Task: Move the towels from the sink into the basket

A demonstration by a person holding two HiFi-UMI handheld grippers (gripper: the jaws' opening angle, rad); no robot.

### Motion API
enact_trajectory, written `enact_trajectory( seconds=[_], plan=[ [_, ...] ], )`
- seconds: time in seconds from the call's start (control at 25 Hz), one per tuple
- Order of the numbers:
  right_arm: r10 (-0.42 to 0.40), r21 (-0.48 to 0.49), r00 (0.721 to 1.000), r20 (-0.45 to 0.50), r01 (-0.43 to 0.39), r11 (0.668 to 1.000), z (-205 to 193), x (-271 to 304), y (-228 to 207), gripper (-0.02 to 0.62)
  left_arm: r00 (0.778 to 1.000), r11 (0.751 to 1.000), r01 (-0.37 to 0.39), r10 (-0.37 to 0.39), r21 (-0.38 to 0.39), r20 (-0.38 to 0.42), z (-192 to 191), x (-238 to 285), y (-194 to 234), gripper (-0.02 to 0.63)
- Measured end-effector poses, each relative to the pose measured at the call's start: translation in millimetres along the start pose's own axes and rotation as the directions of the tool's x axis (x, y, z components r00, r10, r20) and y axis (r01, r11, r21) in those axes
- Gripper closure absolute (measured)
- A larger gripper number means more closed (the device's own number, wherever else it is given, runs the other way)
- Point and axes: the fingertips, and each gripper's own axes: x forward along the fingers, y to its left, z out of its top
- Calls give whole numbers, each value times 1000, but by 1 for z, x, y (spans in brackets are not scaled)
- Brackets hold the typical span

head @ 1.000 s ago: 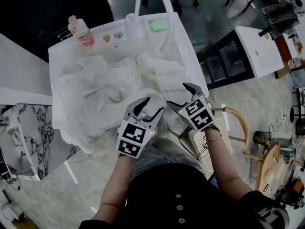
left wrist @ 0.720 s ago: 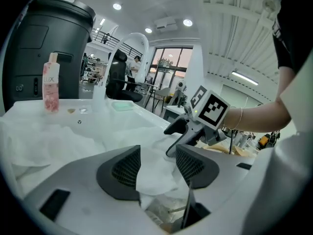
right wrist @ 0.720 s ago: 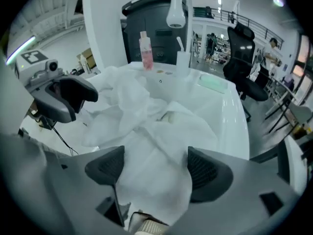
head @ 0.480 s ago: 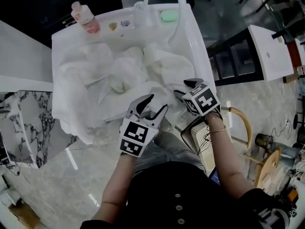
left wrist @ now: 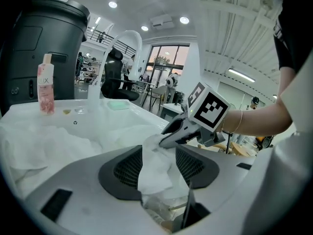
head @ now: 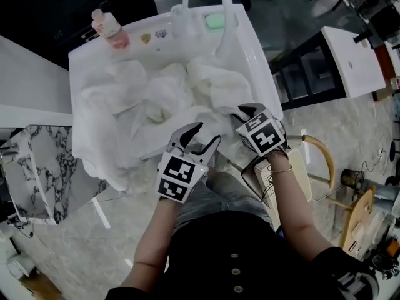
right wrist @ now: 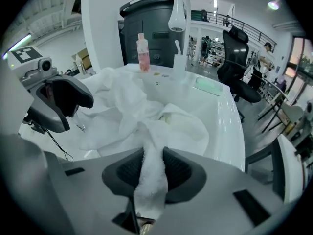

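A: Towels (head: 156, 95), where are they lying?

B: Heaped in the white sink (head: 255, 55). It's a crumpled white pile that fills the basin and spills over the near rim toward the person.

A: And the right tongs (head: 246, 111)?

B: At the sink's near right corner, jaws closed tight on a twisted rope of towel. The cloth fills the gap between the pads and runs from there back into the pile.

A: The left tongs (head: 206, 136)?

B: Just beside the right ones, at the near rim. Their jaws stand partly apart with a hanging fold of towel between them. The fold brushes one pad, but I can't see it being squeezed. In the left gripper view that fold rises to the tips of the right tongs.

A: Where is the basket (head: 299, 167)?

B: On the floor (head: 81, 230) at the person's right side, near the sink's corner. The right forearm (head: 290, 199) covers a good part of it, and I can't make out its inside.

A: What else is on the sink?

B: On the far ledge a pink bottle (head: 111, 31) stands upright at the left. A green bar of soap (head: 214, 21) lies at the right. A white arched tap (head: 182, 11) rises between them, nearer the soap.
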Motion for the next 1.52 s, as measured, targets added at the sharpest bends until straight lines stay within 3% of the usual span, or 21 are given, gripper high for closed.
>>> enact_trajectory(
  seconds=[0.32, 0.56, 0.8, 1.08, 1.52],
  plan=[
    [-87, 139, 990, 112, 71, 988, 4, -34, -2, 505, 1000, 997, 26, -27, 71, 9, 9, -11, 9, 397],
    [-164, 271, 948, 271, 88, 959, 13, -81, -1, 505, 995, 988, 99, -102, 122, 17, 20, -11, -6, 397],
    [-264, 363, 873, 410, 109, 925, 25, -132, -4, 505, 983, 969, 171, -181, 176, 41, 39, -7, -26, 402],
    [-392, 444, 779, 490, 164, 881, 12, -200, -21, 505, 959, 936, 252, -275, 245, 63, 65, 8, -62, 414],
    [-584, 574, 616, 530, 247, 781, -49, -331, -45, 503, 891, 828, 399, -452, 394, 48, 106, 41, -165, 417]
  ],
)
